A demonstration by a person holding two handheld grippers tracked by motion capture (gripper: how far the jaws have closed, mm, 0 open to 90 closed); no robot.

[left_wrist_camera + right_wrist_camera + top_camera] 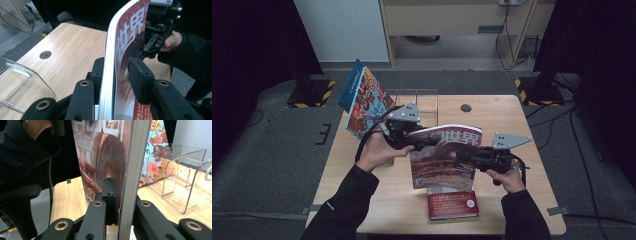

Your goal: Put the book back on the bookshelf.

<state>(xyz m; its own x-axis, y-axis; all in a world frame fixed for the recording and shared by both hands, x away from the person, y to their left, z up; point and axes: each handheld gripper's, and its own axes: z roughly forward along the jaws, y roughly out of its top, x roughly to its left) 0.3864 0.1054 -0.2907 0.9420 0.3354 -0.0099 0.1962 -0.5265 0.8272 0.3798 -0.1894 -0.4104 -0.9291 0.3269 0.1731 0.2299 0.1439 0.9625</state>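
Observation:
A thick book with a red-brown cover and large white characters (444,165) (130,30) (100,150) stands upright in the air over the middle of the wooden table (512,115). My left gripper (424,141) (116,72) is shut on its upper left part, with one pad on the page block and the other on the cover. My right gripper (464,157) (122,195) is shut on the book's right edge by the spine. The cover bows a little near the top. In the left gripper view, the right gripper (155,42) and its hand are behind the book.
A dark red book (453,205) lies flat near the table's front edge. A colourful picture book (362,100) (155,147) leans at the back left beside a clear acrylic holder (414,100) (22,80) (180,182). A round hole (466,107) (45,54) is in the tabletop.

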